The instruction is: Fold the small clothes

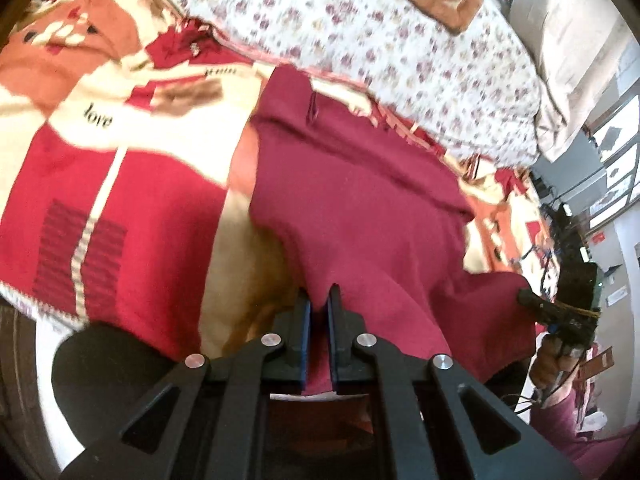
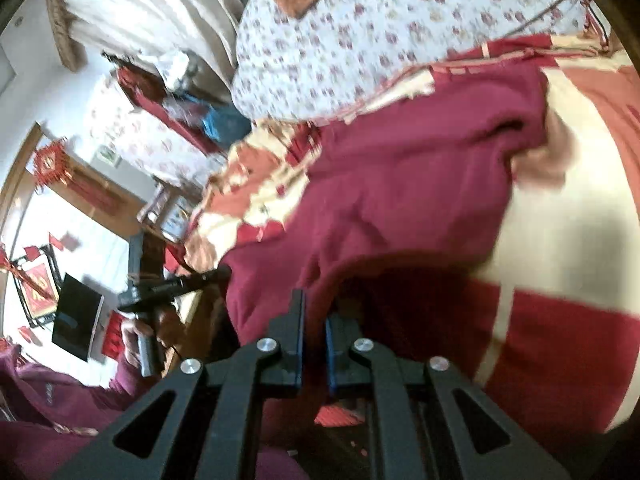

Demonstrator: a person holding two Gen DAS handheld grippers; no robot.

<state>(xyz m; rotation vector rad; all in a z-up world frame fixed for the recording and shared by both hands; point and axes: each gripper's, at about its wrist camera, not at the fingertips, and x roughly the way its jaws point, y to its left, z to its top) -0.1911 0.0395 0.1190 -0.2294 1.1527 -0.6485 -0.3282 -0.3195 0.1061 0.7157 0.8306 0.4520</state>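
A maroon garment hangs lifted off the bed, stretched between both grippers. In the left wrist view my left gripper is shut on one near corner of the cloth, which bunches between its blue pads. At the right edge of that view my right gripper pinches the other corner. In the right wrist view the garment drapes away from my right gripper, which is shut on its edge. The left gripper shows at the left, its tip clamped on the cloth. The far part of the garment still rests on the bed.
A red and cream blanket with the word "love" covers the bed under the garment. A floral quilt lies heaped at the far side. A person's hand holds the left gripper's handle. A dark screen stands beyond the bed.
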